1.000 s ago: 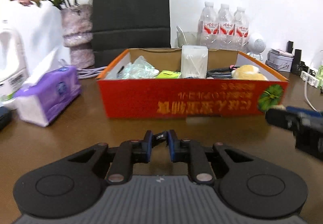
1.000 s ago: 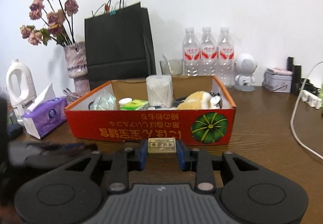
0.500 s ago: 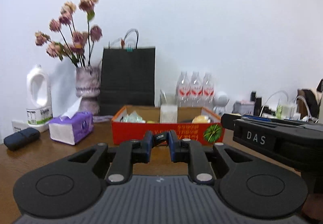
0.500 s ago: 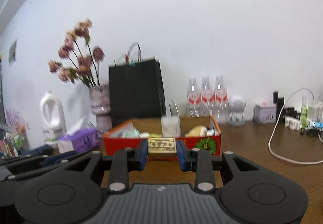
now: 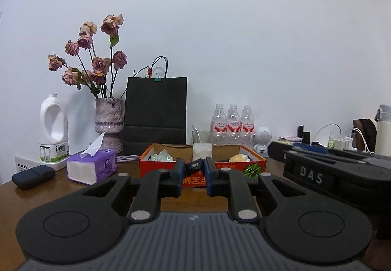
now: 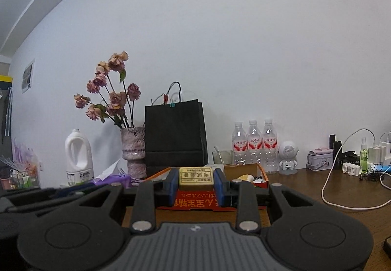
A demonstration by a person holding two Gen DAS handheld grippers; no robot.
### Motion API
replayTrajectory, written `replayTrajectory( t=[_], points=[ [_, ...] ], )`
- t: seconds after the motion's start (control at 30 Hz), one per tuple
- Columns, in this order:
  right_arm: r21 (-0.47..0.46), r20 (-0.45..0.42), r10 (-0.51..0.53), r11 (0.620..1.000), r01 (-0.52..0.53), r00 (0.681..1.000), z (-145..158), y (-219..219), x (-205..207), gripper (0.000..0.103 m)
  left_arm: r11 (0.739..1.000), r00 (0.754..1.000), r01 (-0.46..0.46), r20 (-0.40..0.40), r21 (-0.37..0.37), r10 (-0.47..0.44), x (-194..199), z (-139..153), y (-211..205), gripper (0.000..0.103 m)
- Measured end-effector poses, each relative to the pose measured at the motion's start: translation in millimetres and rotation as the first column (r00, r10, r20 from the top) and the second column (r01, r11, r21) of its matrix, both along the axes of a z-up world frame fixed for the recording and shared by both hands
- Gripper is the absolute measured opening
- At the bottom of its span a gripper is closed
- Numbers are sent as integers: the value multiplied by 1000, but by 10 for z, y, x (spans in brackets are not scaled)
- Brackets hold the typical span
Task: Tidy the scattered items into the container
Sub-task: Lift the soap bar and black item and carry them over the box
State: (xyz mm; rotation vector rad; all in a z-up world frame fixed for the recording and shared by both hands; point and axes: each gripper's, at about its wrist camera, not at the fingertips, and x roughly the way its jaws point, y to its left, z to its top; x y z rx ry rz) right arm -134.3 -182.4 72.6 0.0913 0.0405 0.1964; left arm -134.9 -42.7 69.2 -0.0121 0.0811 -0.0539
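My left gripper (image 5: 194, 163) is shut on a small black piece with white lettering (image 5: 193, 166), held level above the table. The right gripper (image 6: 195, 182) is shut on a yellowish eraser block with a printed label (image 6: 195, 174). Beyond both stands the red cardboard box (image 5: 156, 169), its front also showing between the right fingers (image 6: 195, 201). Inside the box I see a white cotton-swab box (image 5: 202, 151), a crinkled clear packet (image 5: 161, 156) and a yellow plush thing (image 5: 238, 157). The right gripper's black body (image 5: 317, 173) fills the right side of the left wrist view.
Left of the box lie a purple tissue pack (image 5: 91, 166), a black case (image 5: 33, 175) and a white jug (image 5: 53, 134). Behind stand a vase of dried roses (image 5: 108, 119), a black paper bag (image 5: 155, 109) and three water bottles (image 5: 232, 124). A white cable (image 6: 342, 206) loops at right.
Both grippers have drawn back from the box and risen a little, so the box looks smaller and farther. Each still holds its item. Little has shifted in the last half second.
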Motion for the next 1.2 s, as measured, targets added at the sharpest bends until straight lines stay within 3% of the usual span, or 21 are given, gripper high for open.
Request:
replayTrajectory(
  t=[0.17,0.33,0.47,0.57,0.63,0.7,0.73,0.8,0.9,1.03,1.1,1.2],
  points=[
    [-4,-26,-5,1000,5,1000,143,-53,399,29,1000,1000,10,6,-9,-10,529,164,154,18],
    [-21,-114,55,998,-58,992,350,-110,1231,29,994,990,72,-115,-81,-81,1490,320,330,11],
    [48,-261,84,996,-74,962,428,-235,2057,29,994,979,96,-177,-52,-104,2278,401,355,9],
    [24,-352,52,999,-47,935,463,-266,2663,29,998,944,65,-323,-25,-69,2813,374,463,9],
    [34,-408,59,998,-50,911,460,-312,2950,29,994,918,75,-383,-81,-101,2884,324,685,17],
    [40,-415,65,998,-53,908,457,-378,3047,29,987,909,99,-390,-130,-143,2716,177,946,62],
    [29,-405,60,998,-53,912,449,-401,3051,29,984,903,110,-400,-139,-157,2610,70,1036,67],
    [18,-397,52,999,-49,916,374,-446,3013,29,985,884,123,-439,-119,-163,2438,-173,1116,65],
    [49,-418,69,997,-53,906,214,-457,2958,29,994,852,105,-513,-24,-102,2461,-445,988,64],
    [60,-433,85,996,-65,897,43,-329,2871,29,993,847,121,-521,5,-100,2680,-537,728,51],
    [54,-427,91,996,-75,900,15,-280,2793,29,996,842,85,-535,12,-66,2781,-558,646,34],
    [39,-405,90,996,-81,910,-33,-258,2610,29,998,837,49,-543,-49,-67,2866,-582,673,18]
  ],
)
